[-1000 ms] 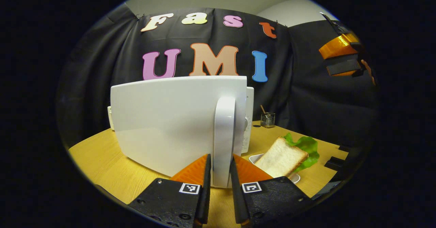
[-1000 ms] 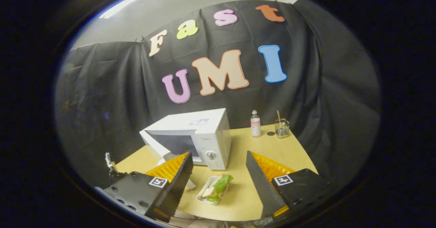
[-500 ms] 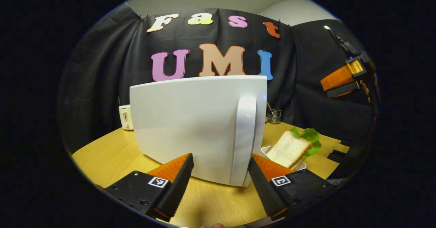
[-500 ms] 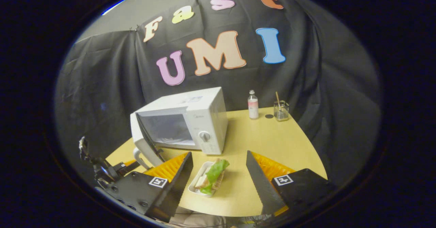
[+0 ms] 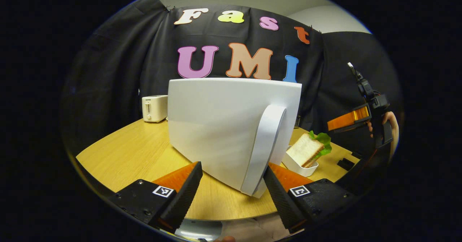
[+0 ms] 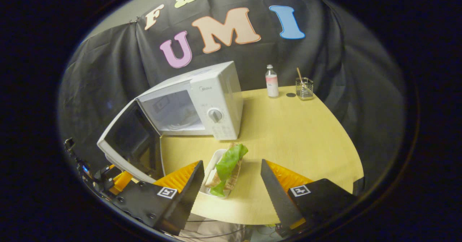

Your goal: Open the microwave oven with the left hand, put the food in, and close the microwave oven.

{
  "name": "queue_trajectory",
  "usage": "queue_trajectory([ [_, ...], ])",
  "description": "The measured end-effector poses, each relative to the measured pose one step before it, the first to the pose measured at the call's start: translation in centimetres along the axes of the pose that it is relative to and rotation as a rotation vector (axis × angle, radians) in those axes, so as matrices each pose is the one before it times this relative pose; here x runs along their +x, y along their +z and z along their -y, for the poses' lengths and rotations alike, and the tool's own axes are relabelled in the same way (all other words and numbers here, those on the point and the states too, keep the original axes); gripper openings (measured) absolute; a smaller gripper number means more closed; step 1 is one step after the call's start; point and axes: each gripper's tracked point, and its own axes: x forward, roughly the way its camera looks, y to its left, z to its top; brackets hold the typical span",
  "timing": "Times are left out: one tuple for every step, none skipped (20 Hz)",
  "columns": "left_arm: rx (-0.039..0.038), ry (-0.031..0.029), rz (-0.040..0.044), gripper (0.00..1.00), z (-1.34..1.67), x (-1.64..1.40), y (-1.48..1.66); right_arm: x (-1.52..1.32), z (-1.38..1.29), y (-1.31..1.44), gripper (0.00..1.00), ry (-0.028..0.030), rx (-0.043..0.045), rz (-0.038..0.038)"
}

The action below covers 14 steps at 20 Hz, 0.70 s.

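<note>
With door [image 5: 223, 126] swung wide, left gripper [image 5: 232, 184] spread open, fingers either side of door handle [image 5: 263, 148], not clamping it. Right gripper [image 6: 231, 188] also open, hovering above sandwich [image 6: 227, 164] in white tray [image 6: 213, 162] on table [image 6: 299, 133], just in front of microwave [image 6: 213, 101]; cavity visible.

Risks:
- tray shallow, sandwich tilted: lettuce or bread may slide on lift.
- door edge near tray: unheld door could drift, block entry.
- left gripper close to handle: bump possible.
</note>
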Motion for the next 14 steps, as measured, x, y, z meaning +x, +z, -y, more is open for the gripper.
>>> queue_trajectory([
  [0.01119, 0.02398, 0.00168, 1.00, -0.889, -0.719, -0.020, 0.333, -0.041, -0.306, 0.97, 0.00132, 0.00596, -0.01054],
  [0.01014, 0.02657, 0.00766, 1.00, -1.136, -0.731, 0.029, 0.393, -0.053, -0.313, 0.92, 0.00035, 0.00789, -0.00738],
  [0.00310, 0.02992, 0.00294, 1.00, -1.045, -0.703, 0.142, 0.401, 0.028, -0.209, 0.97, 0.00106, 0.00532, -0.00745],
  [-0.00287, 0.02920, 0.00568, 1.00, -1.107, -0.682, 0.070, 0.349, 0.123, -0.296, 0.92, -0.00099, 0.00621, -0.00614],
  [-0.01409, 0.02802, 0.00656, 1.00, -0.932, -0.697, 0.168, 0.471, 0.134, -0.174, 0.92, -0.00159, 0.00646, -0.00894],
  [-0.01193, 0.01590, 0.00807, 1.00, -0.546, -0.730, 0.265, 0.423, 0.005, -0.418, 0.92, 0.00072, 0.00629, -0.01102],
  [-0.00800, 0.01662, 0.00044, 0.99, -0.611, -0.601, 0.109, 0.513, 0.024, -0.306, 0.92, -0.00027, 0.00812, -0.01310],
  [-0.00203, 0.01844, 0.00334, 0.99, -0.777, -0.446, 0.155, 0.459, 0.133, -0.310, 0.92, -0.00075, 0.00927, -0.01483],
  [0.00154, 0.01867, 0.00294, 0.98, -0.804, -0.418, 0.189, 0.395, 0.028, -0.350, 0.92, 0.00226, 0.01233, -0.01440],
  [-0.00073, 0.01646, 0.00318, 0.98, -0.736, -0.470, 0.197, 0.445, -0.223, -0.332, 0.92, 0.01138, 0.01625, -0.00987],
  [0.00516, 0.01706, 0.00854, 0.98, -0.781, -0.452, 0.181, 0.373, -0.147, -0.126, 0.90, 0.00815, 0.01762, -0.00860],
  [0.00696, 0.02724, 0.00592, 0.98, -1.136, -0.453, 0.028, 0.293, -0.045, -0.244, 0.89, 0.00545, 0.01315, -0.00785],
  [0.00769, 0.02731, 0.00485, 0.99, -1.042, -0.333, 0.088, 0.276, -0.074, -0.222, 0.89, 0.00546, 0.00917, -0.00901],
  [0.00610, 0.02608, 0.00205, 1.00, -0.840, -0.230, -0.036, 0.202, -0.069, -0.249, 0.96, 0.00577, 0.00865, -0.00629],
])
